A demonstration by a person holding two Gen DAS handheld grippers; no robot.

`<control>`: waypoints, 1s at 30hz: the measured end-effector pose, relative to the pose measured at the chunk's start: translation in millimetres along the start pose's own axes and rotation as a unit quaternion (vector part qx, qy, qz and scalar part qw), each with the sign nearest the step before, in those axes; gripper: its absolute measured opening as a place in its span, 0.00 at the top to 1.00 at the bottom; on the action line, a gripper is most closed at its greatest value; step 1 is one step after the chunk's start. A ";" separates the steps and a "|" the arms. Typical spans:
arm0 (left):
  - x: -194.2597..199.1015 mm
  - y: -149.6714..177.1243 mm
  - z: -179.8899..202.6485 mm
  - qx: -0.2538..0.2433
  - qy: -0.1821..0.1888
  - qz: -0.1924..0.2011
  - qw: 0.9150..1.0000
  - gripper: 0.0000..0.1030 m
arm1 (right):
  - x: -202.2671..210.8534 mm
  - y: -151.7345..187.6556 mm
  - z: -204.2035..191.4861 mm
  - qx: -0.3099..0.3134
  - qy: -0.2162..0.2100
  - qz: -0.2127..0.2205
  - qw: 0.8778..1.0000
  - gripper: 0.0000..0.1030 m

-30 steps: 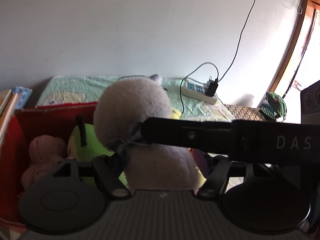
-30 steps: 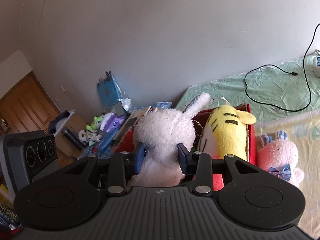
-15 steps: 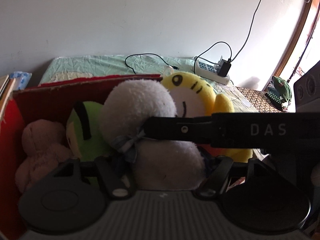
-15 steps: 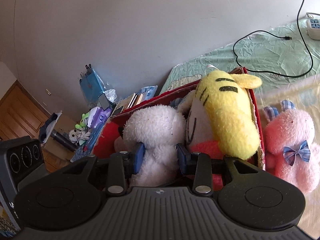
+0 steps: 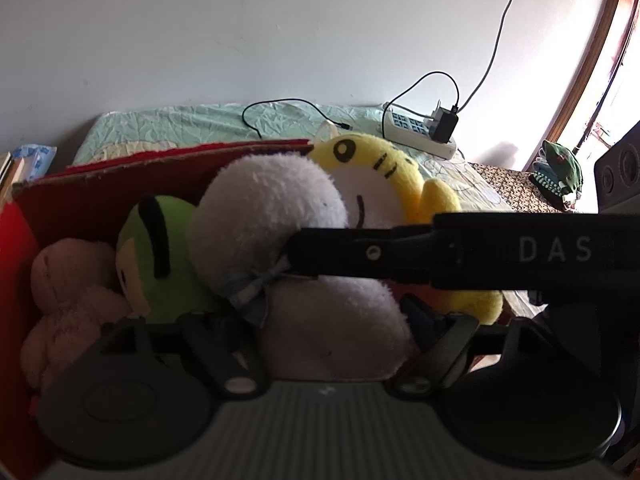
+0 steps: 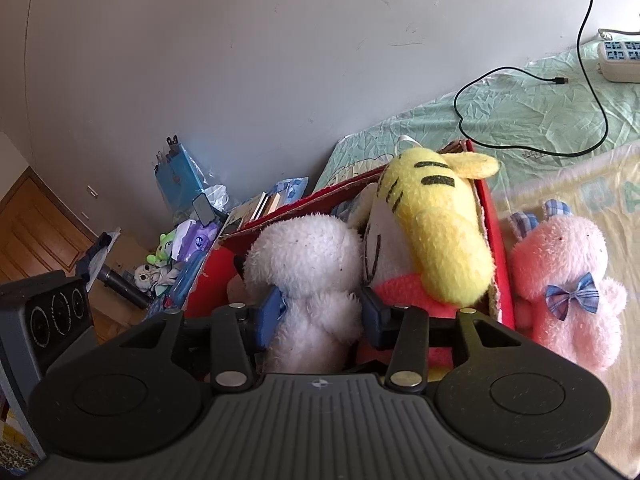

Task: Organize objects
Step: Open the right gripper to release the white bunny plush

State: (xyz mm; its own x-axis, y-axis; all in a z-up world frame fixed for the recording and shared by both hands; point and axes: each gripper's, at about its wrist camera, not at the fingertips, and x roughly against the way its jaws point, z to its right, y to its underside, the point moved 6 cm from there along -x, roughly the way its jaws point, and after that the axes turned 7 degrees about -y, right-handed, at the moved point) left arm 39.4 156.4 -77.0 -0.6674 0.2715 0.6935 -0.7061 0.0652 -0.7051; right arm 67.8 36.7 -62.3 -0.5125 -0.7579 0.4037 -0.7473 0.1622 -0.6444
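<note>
A white plush (image 5: 268, 208) with a blue bow sits upright in the red box (image 5: 96, 196), between a green plush (image 5: 160, 256) and a yellow tiger plush (image 5: 384, 164). My left gripper (image 5: 324, 332) straddles its body; its jaws are opening and stand loose around the fur. My right gripper (image 6: 322, 312) brackets the white plush (image 6: 304, 252) at the neck. Its jaws are opening too, and the blue pads only brush the fur. One of its fingers (image 5: 360, 252) crosses the left wrist view as a black bar.
A pale pink plush (image 5: 68, 280) lies at the box's left end. Outside the box wall (image 6: 494, 248), a pink plush with a checked bow (image 6: 560, 276) lies on the bed. A power strip (image 5: 416, 136) and a black cable (image 6: 520, 76) lie further back. Books and clutter (image 6: 192, 240) crowd the left.
The white plush has come down into the red box beside the yellow tiger. Both grippers' jaws stand wider around it than before.
</note>
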 end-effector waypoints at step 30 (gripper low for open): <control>34.5 5.6 14.5 -0.032 -0.126 -0.024 0.991 0.08 | 44.0 18.7 -12.2 -0.042 0.012 0.064 0.997 0.50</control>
State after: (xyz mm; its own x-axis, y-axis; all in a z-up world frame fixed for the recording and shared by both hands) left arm 9.0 152.2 -54.9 -0.6765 0.0179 0.7362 -0.7279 0.1356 -0.6722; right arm 26.1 14.1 -48.6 -0.6150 -0.7126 0.3375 -0.7076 0.3100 -0.6350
